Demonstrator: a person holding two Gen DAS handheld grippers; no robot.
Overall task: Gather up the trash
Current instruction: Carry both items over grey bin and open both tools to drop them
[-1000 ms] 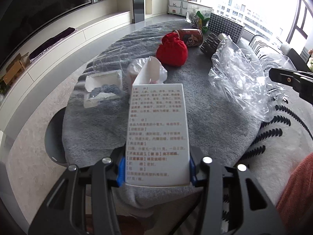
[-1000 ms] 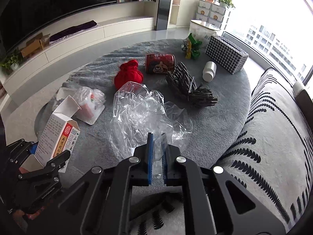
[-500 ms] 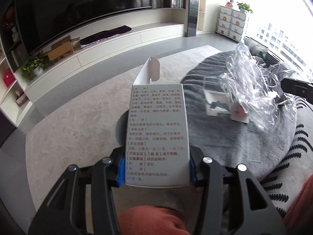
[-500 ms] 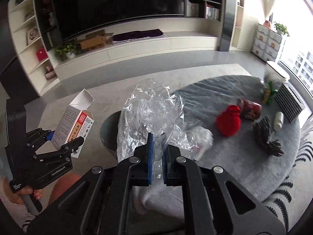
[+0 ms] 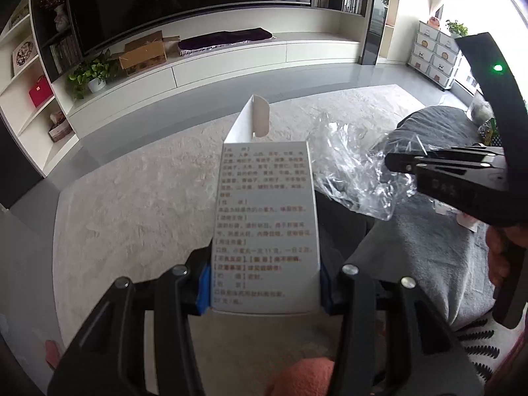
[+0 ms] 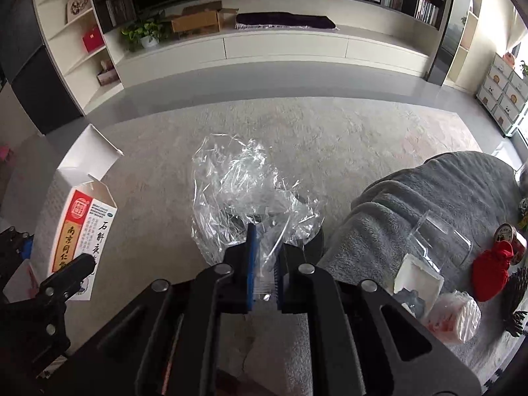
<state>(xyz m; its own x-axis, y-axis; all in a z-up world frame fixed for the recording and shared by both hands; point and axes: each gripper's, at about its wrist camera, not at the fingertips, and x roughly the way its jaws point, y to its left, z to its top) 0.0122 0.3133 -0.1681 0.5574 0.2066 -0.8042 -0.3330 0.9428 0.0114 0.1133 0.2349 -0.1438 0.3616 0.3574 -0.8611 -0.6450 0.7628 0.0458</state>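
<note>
In the left wrist view, the left tool (image 5: 264, 292) sits at lower centre, its blue-padded jaws clamped on the sides of an open white cardboard medicine box printed with red text (image 5: 265, 227). The box stands upright between the fingers, top flap raised, over a pale beige carpet (image 5: 132, 204). To its right a crumpled sheet of clear plastic wrap (image 5: 356, 171) hangs from the black right tool (image 5: 399, 163), which reaches in from the right edge. Below and behind that lies the grey fleece-covered round bench (image 5: 425, 241).

In the right wrist view, the medicine box (image 6: 82, 234) shows at the left edge with its red and yellow label, the left tool's finger across its lower part. At centre, the right tool (image 6: 264, 274) has just been opening: its jaws stand slightly apart, with the plastic wrap (image 6: 244, 194) bunched between them and billowing out above the fingertips; whether the pads press on it cannot be told. At right, the grey bench (image 6: 429, 198) carries a clear plastic tray with a white insert (image 6: 419, 277), a wrapped white packet with red marks (image 6: 455, 316), a red cloth pouch (image 6: 488, 270) and a red tin can (image 6: 511, 241).
</note>
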